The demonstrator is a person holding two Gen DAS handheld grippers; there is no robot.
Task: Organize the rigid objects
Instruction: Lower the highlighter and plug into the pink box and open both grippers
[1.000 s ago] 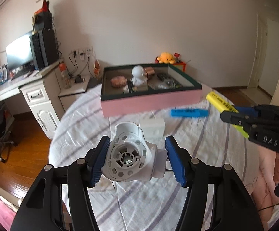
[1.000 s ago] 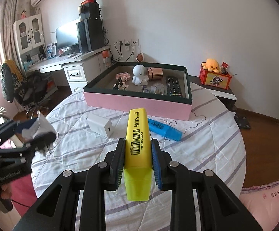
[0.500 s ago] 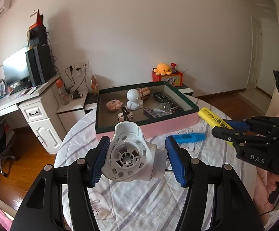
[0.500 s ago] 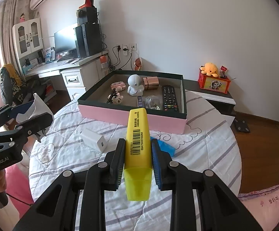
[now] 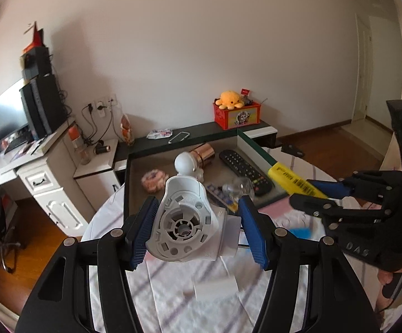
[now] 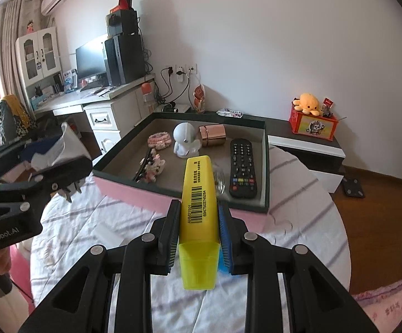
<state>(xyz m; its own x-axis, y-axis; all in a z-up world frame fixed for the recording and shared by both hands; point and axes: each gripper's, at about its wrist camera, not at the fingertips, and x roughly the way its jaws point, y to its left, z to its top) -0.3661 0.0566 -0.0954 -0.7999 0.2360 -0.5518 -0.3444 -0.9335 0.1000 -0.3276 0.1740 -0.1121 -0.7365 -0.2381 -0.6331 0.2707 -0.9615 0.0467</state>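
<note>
Carrying step, both loads above the box's (image 6: 178,198) near edge. Left gripper (image 5: 198,230) clamped on white plastic part (image 5: 184,222) (plug-like), right gripper (image 6: 198,231) squeezing yellow highlighter (image 6: 198,194). Next, by guess: lower into bare box floor, then let go.

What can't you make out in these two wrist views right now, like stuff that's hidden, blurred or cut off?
- Left wrist view: the blue marker on the bedspread is motion-blurred and partly hidden behind the right gripper.
- Left wrist view: the white plastic part in the left gripper hides the tray's near contents.
- Right wrist view: the yellow highlighter covers most of a clear object; what it is cannot be told.
</note>
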